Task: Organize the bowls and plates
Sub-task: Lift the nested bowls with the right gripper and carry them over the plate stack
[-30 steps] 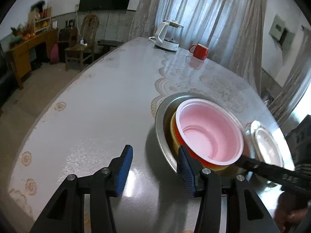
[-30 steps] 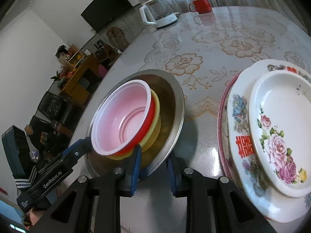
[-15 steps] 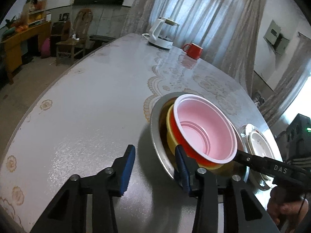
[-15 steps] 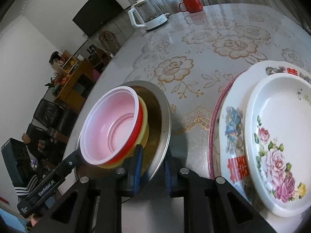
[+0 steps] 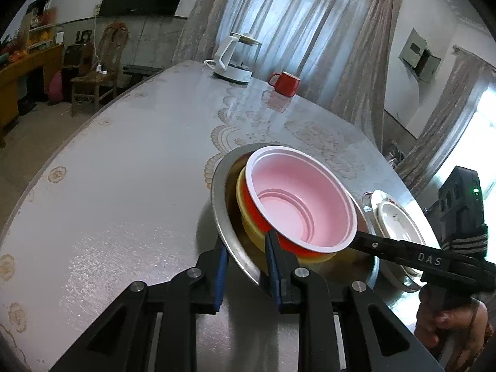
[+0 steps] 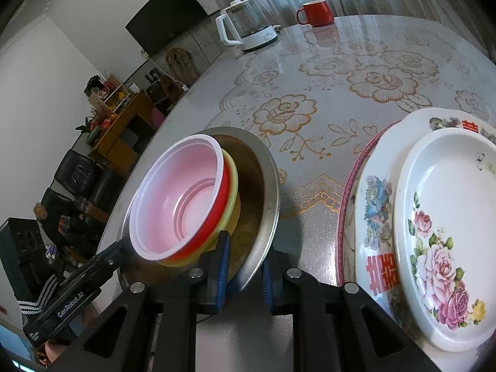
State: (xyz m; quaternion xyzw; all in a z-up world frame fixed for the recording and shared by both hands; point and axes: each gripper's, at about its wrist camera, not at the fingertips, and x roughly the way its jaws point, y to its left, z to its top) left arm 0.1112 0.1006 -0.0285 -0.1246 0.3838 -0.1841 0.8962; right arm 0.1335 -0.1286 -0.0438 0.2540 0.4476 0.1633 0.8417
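Bowls first: the pink bowl (image 5: 302, 204) sits nested in a red one, that in a yellow one, and the whole nest rests inside the wide steel basin (image 6: 263, 186) on the desk (image 5: 130, 186). In the right wrist view the basin lies at about 9 o'clock from the stack of flowered plates (image 6: 434, 232), near it but apart.

You are at the gripping step, taking the basin by its rim from two sides. Your right gripper (image 6: 245, 266) has its jaws together on the near rim, one blue pad inside the wall and one outside, so it looks clamped on the basin. Your left gripper (image 5: 245, 263) straddles the rim at roughly 6 o'clock in its own view; its jaws are closing with the rim between them, and the outer pad looks just at the metal. I cannot tell that it is pressing yet.

Next, I judge, you need the left jaws to finish seating before anything lifts. Then raise both hands together and level, since the nested bowls sit loose and lean toward one side of the basin; a tilt could slide them. Keep clear of the plates on your right. The kettle (image 6: 245, 31) and red mug (image 6: 316, 12) at 12 o'clock are well apart and no concern.
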